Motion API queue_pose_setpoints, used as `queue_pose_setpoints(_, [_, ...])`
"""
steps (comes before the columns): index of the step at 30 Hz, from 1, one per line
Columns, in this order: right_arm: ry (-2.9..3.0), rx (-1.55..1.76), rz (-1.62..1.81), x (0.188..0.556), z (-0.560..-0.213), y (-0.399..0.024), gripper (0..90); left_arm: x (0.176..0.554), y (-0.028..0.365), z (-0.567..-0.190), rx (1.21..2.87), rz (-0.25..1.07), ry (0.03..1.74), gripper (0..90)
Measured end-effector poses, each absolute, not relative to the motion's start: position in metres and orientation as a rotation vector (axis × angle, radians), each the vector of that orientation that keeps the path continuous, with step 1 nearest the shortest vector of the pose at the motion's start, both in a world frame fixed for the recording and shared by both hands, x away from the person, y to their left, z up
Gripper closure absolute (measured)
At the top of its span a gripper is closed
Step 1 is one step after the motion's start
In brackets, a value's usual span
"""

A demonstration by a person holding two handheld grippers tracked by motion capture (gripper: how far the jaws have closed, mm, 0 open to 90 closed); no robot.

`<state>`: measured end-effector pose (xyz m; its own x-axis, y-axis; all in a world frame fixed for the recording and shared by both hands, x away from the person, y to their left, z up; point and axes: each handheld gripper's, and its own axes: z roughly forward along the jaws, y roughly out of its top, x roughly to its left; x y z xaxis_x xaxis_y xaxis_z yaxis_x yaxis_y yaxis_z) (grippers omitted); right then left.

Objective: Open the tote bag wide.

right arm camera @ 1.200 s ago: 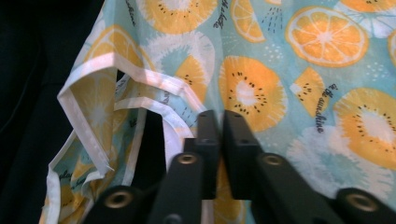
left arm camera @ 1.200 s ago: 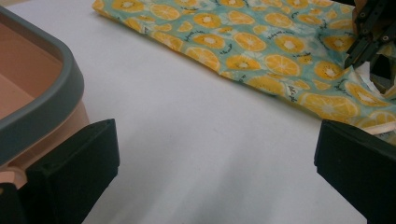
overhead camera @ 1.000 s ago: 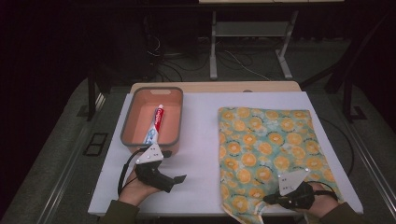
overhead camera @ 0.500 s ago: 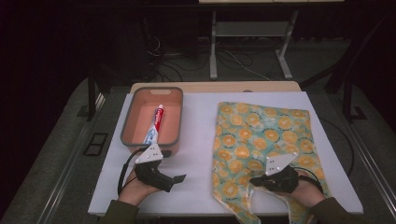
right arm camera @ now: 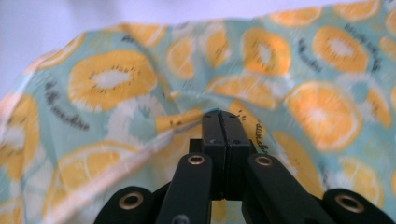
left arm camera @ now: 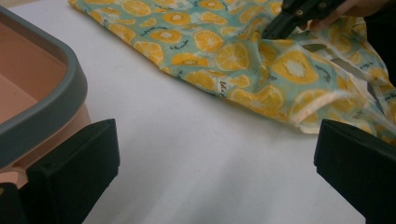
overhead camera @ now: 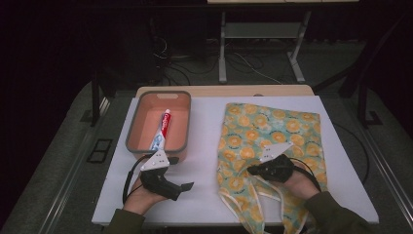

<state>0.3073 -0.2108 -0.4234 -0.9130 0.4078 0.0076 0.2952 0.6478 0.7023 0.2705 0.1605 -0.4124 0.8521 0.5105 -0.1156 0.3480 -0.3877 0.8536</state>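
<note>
A teal cloth bag (overhead camera: 272, 129) printed with orange slices lies on the right half of the white table, its near end rumpled and its handles trailing toward the front edge. My right gripper (overhead camera: 252, 170) rests on that rumpled part. Its jaws are shut with a fold of the bag (right arm camera: 112, 79) pinched at the tips of the right gripper (right arm camera: 219, 114). My left gripper (overhead camera: 187, 186) lies on the table near the front left, open with nothing between its jaws. In the left gripper view, the left gripper (left arm camera: 217, 172) faces the bag (left arm camera: 224, 51) and the right gripper (left arm camera: 275, 30).
A salmon bin with a grey rim (overhead camera: 163, 93) stands at the back left, just beyond my left gripper. A toothpaste tube (overhead camera: 163, 127) lies inside it. The bin's corner (left arm camera: 56, 98) sits close to the left jaw. Bare white tabletop (overhead camera: 204, 146) separates the bin and the bag.
My right gripper has moved left and away from the front edge, dragging the bag's near end with it and bunching the fabric. The left gripper has stayed put.
</note>
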Motion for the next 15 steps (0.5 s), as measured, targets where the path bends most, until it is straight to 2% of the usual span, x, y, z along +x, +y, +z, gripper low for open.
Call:
queue_pose_setpoints(7, [2.729,0.577,1.101,0.315,-0.427,-0.202,88.5,0.270,0.161,-0.413,2.012,0.197,0.629,0.0])
queue_pose_setpoints(10, [2.705,0.594,1.152,0.310,-0.419,-0.208,66.6,0.270,0.161,-0.412,2.013,0.195,0.625,0.0])
queue_pose_setpoints(15, [2.685,0.600,1.249,0.297,-0.400,-0.214,50.9,0.270,0.160,-0.413,2.015,0.195,0.625,0.0])
